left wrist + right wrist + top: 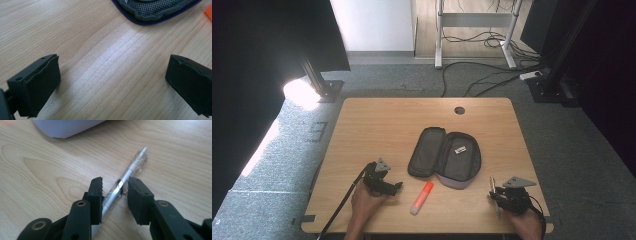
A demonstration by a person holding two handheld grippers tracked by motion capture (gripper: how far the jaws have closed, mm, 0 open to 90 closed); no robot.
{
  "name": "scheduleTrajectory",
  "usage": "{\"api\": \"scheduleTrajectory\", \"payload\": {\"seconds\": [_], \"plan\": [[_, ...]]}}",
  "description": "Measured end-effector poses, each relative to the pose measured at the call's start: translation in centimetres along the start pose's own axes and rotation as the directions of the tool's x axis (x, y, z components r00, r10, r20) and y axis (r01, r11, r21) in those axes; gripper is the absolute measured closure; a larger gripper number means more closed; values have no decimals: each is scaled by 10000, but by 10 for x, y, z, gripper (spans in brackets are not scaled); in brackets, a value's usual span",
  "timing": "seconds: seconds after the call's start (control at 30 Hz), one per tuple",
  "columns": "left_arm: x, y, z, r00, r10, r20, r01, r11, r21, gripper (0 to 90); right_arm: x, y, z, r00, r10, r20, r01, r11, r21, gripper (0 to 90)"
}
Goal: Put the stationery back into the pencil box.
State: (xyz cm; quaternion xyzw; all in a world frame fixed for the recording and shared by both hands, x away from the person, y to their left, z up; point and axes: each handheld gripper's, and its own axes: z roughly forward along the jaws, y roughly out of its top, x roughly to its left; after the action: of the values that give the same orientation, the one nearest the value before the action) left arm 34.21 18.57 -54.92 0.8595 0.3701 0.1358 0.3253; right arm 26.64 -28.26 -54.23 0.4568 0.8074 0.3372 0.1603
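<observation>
A wooden table [377, 120] is seen carrying everything, with both grippers held low over its near edge. An opened grey pencil case [444, 156] is laid flat on the boards between the two grippers and a little beyond them, its mesh lining turned up; in the left gripper view its zipped rim [150, 18] is found just ahead of the jaws, and in the right gripper view its pale outer shell [65, 127] is found ahead and to the left. An orange highlighter [422, 197] is laid on the table just beside the left gripper [384, 186], on the side toward the case. The left gripper's jaws are spread wide over bare wood, with nothing between them. A clear pen [125, 181] is laid on the table at the right gripper [115, 188], its barrel running between the jaws and its tip pointing away from them. The jaws are drawn in close around the pen, though a small gap is left at one side, so no firm pinch is shown.
</observation>
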Motion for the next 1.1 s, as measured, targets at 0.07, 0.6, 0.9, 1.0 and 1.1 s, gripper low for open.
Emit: {"api": "scheduleTrajectory", "payload": {"seconds": [0.07,0.6,0.9,1.0,1.1], "plan": [[0,0,0,10000,-1,-1,1,10000,-1,0,-1,-1,-1,9998,151,-96,-152,9999,-53,653],[0,0,0,10000,0,1,0,10000,1,0,-12,0,-1,9989,383,259,-380,9992,-85,782],[0,0,0,10000,-2,0,2,10000,0,0,-16,6,-7,9985,523,189,-516,9981,-346,782],[0,0,0,10000,0,-1,0,10000,-1,0,-19,10,-10,9982,561,234,-551,9977,-399,782],[0,0,0,10000,1,0,-1,10000,1,0,-20,13,-12,9980,583,240,-573,9975,-412,782]]}}
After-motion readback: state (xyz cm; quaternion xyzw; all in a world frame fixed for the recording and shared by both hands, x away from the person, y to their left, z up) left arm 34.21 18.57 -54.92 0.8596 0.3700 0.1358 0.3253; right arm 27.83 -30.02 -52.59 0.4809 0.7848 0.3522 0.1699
